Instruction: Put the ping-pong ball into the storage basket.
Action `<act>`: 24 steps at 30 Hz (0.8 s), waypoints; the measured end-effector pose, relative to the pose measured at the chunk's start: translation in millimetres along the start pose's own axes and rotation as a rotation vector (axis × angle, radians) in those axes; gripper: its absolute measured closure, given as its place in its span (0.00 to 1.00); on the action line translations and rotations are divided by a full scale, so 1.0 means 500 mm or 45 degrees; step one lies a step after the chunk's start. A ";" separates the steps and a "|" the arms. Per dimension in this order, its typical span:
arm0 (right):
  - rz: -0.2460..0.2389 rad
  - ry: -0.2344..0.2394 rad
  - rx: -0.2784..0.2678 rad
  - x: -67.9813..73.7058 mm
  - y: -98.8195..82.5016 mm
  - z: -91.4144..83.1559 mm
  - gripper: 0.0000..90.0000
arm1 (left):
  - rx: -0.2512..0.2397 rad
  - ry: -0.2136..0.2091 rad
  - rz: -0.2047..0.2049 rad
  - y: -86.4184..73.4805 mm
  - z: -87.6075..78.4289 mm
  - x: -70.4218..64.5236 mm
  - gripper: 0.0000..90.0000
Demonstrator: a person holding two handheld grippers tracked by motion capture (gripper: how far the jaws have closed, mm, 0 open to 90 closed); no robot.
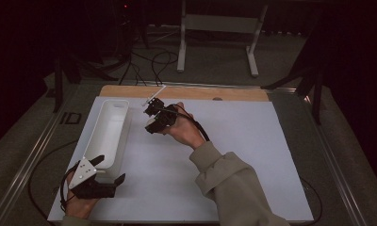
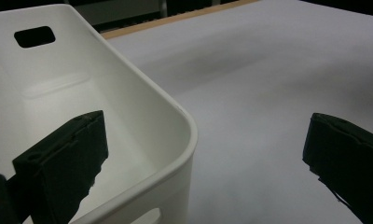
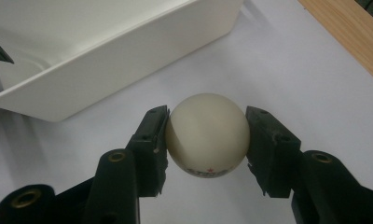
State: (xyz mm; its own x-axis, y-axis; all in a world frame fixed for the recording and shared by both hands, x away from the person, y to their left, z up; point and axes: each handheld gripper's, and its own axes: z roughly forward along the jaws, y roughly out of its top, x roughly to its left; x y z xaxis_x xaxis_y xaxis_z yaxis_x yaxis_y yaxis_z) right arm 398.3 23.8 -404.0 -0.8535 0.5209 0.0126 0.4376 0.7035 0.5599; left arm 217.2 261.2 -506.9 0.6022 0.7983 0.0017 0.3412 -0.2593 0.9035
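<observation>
A white ball (image 3: 208,135) with small red and dark print sits between the two black jaws of my right gripper (image 3: 207,142), which is shut on it just above the white table sheet. In the high view that right gripper (image 1: 151,120) hangs close to the right side of a long white bin (image 1: 107,134), near its far end. My left gripper (image 1: 112,170) is open at the bin's near end; in the left gripper view one jaw stands over the inside of the bin (image 2: 142,100) and the other over the sheet, with the bin's corner between them.
A white sheet (image 1: 252,155) covers the table, with a wooden strip (image 1: 200,92) along the far edge. A thin pale stick (image 1: 153,96) lies near that strip. Cables and a metal stand (image 1: 219,28) are on the floor beyond.
</observation>
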 end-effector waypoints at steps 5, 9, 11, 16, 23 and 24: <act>-0.010 0.002 -0.005 0.007 0.009 -0.001 0.57 | -0.002 0.001 -0.001 0.000 0.000 0.000 0.01; -0.018 0.007 -0.007 0.014 0.015 0.000 0.57 | -0.003 0.000 -0.001 0.000 0.000 0.000 0.01; -0.025 0.011 -0.009 0.016 0.018 0.001 0.57 | -0.003 0.000 -0.001 0.000 0.000 0.000 0.01; -0.029 0.020 -0.019 0.025 0.025 0.004 0.57 | -0.005 0.000 -0.002 0.000 0.000 0.000 0.01; -0.035 0.031 -0.034 0.031 0.032 0.006 0.57 | -0.006 0.001 -0.002 0.000 -0.001 0.000 0.01; -0.033 0.035 -0.039 0.032 0.032 0.006 0.57 | -0.006 0.001 -0.002 0.000 -0.001 0.001 0.01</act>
State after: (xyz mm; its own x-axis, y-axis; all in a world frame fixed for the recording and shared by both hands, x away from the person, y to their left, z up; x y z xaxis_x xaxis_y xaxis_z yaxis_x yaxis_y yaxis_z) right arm 392.5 45.1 -397.3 -0.8721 0.4889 0.0206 0.4069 0.7013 0.5853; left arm 217.0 261.7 -506.7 0.6011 0.7991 0.0006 0.3389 -0.2556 0.9055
